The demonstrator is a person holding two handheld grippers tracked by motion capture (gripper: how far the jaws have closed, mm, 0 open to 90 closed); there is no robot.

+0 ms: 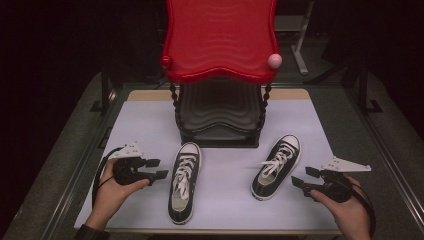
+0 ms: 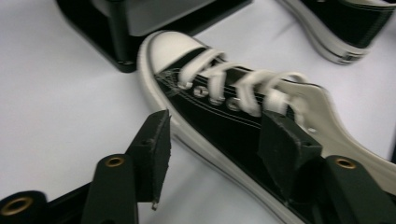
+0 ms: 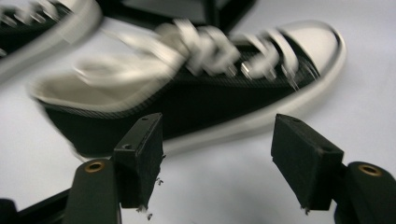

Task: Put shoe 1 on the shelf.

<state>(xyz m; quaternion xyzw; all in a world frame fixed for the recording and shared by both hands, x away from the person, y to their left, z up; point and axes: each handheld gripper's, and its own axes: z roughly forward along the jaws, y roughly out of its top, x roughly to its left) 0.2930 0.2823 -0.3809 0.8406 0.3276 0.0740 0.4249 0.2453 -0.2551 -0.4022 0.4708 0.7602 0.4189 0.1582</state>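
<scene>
Two black sneakers with white laces and toe caps lie on the white tabletop [image 1: 225, 195], toes pointing away from me. The left sneaker [image 1: 184, 182] lies straight, and the right sneaker [image 1: 276, 166] is angled to the right. My left gripper [image 1: 159, 168] hovers just left of the left sneaker, jaws open and empty. In the left gripper view that sneaker's side [image 2: 224, 107] sits just beyond the left gripper [image 2: 217, 135]. My right gripper [image 1: 301, 176] stands open just right of the right sneaker. That blurred shoe [image 3: 187, 93] lies past the right gripper [image 3: 217, 140], untouched.
A stand with a wavy red top shelf [image 1: 220, 40] and a dark lower shelf [image 1: 220, 120] rises at the back centre, its black base [image 2: 121, 42] close to the left sneaker's toe. A pink knob [image 1: 274, 60] and a red knob [image 1: 166, 61] sit on its corners.
</scene>
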